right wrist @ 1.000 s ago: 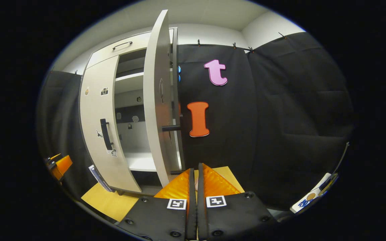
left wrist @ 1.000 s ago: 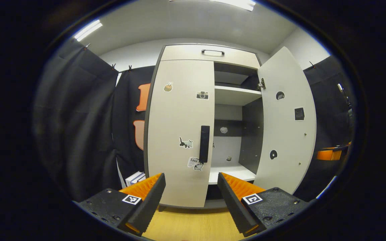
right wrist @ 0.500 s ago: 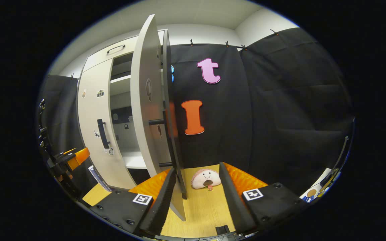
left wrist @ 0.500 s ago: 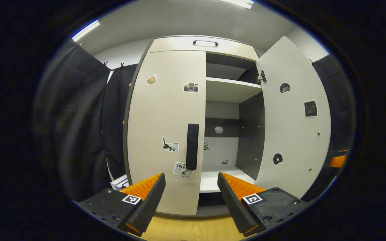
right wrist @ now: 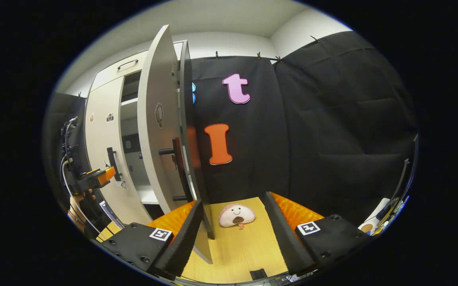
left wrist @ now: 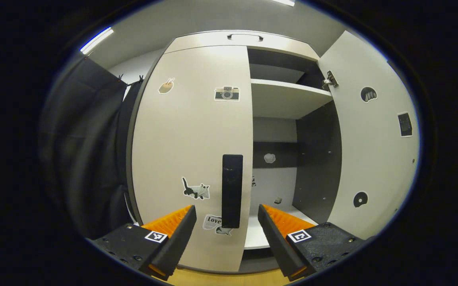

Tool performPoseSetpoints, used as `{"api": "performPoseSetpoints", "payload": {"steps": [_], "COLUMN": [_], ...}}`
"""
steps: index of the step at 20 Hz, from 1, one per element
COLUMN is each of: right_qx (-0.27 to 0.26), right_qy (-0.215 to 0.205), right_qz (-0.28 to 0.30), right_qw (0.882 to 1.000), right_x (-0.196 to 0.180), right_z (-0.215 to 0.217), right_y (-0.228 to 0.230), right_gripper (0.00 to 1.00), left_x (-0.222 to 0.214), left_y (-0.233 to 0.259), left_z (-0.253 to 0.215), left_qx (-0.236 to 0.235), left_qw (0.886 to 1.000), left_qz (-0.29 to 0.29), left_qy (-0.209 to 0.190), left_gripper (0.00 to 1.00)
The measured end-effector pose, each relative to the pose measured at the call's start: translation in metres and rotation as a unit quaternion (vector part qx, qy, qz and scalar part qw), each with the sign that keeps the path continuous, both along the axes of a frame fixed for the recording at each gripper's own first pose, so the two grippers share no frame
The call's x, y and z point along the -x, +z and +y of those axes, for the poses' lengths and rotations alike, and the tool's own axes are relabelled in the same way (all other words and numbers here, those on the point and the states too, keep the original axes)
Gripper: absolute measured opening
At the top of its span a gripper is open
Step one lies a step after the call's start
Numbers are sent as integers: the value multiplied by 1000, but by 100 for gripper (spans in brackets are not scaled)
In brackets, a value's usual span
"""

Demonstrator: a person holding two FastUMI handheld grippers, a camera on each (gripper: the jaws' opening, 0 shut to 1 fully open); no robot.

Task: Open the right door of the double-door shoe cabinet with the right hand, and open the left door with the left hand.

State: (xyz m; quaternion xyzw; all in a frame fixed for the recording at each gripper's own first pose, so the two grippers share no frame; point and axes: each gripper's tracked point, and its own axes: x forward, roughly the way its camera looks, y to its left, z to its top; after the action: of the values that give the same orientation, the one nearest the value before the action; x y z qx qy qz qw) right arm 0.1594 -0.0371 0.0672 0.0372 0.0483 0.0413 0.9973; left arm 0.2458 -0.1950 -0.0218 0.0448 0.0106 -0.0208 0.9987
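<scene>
The shoe cabinet's left door (left wrist: pixel 189 139) is closed, pale with stickers and a dark vertical handle (left wrist: pixel 231 190). My left gripper (left wrist: pixel 227 228) is open just in front of that handle, which lines up with the gap between its fingers. The right door (left wrist: pixel 376 135) stands swung open, showing shelves (left wrist: pixel 284 101) inside. In the right gripper view that open right door (right wrist: pixel 159 131) is edge-on with its handle (right wrist: pixel 177 159) sticking out. My right gripper (right wrist: pixel 233 226) is open, close beside the door's lower edge, holding nothing. The left gripper (right wrist: pixel 94 178) appears at far left, near the left door.
A plush toy with a smiling face (right wrist: pixel 236 215) lies on the wooden floor (right wrist: pixel 245 250) between the right gripper's fingers. Black cloth walls (right wrist: pixel 324 135) close the booth at right. A top drawer with a handle (left wrist: pixel 245 36) sits above the doors.
The right gripper went from shut to open and drew back from the right door's handle. The left gripper moved closer to the left door's handle.
</scene>
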Motion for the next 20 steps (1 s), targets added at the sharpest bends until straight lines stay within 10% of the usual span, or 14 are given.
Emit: {"api": "performPoseSetpoints", "payload": {"steps": [9,14,20], "right_qx": [-8,-7,0], "right_qy": [-31,-34,-31], "right_qz": [14,18,20], "right_qw": [999,999,999], "right_x": [-4,-2,5], "right_z": [-26,-27,-22], "right_y": [-11,-12,-10], "right_gripper": [99,99,99], "left_x": [-46,-50,-42], "left_y": [-14,-14,-15], "left_z": [-3,-5,-2], "left_qx": [2,3,6], "left_qw": [1000,1000,1000], "left_qz": [16,13,16], "left_qy": [3,3,-4], "left_gripper": [92,39,23]}}
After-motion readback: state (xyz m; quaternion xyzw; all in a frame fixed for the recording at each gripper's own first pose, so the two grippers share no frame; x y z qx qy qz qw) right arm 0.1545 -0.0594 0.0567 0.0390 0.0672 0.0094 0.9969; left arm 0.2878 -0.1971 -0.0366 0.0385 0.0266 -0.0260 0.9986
